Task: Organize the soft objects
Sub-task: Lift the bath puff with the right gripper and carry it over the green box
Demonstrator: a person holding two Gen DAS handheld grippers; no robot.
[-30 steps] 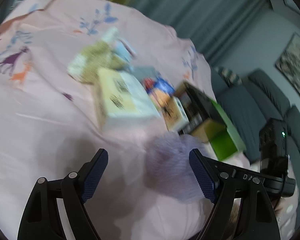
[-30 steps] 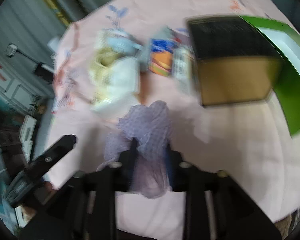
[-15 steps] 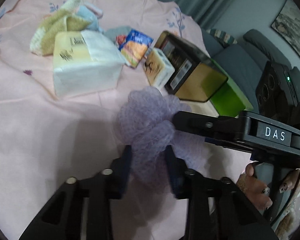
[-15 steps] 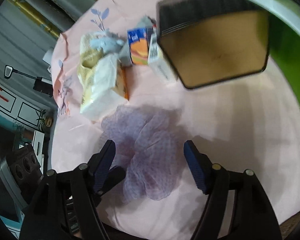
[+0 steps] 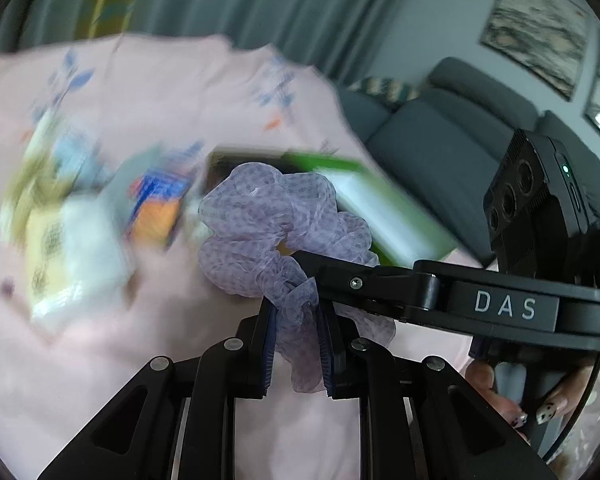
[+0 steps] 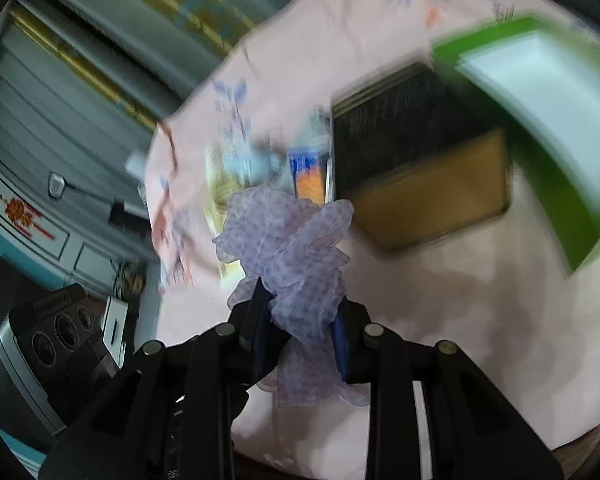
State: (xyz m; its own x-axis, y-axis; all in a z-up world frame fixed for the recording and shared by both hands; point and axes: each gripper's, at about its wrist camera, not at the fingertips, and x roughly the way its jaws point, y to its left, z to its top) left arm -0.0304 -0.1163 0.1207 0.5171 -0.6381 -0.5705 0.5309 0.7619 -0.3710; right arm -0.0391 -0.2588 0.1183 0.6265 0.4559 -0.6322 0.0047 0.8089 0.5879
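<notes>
The pink cloth (image 5: 148,360) covered the table; grey curtains (image 5: 220,0) hung behind; the left gripper (image 5: 296,344) squeezed the purple scrunchie (image 5: 268,224); the right gripper (image 6: 300,332) was closing on it too.

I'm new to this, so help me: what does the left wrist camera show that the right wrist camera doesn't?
Only left view: a grey sofa, framed pictures, the right gripper from the side, and the hand holding it.

Only right view: a pale cabinet.

Both: the purple scrunchie, which both grippers pinch, right jaws closing; the pink cloth, green box and blurred packets.
</notes>
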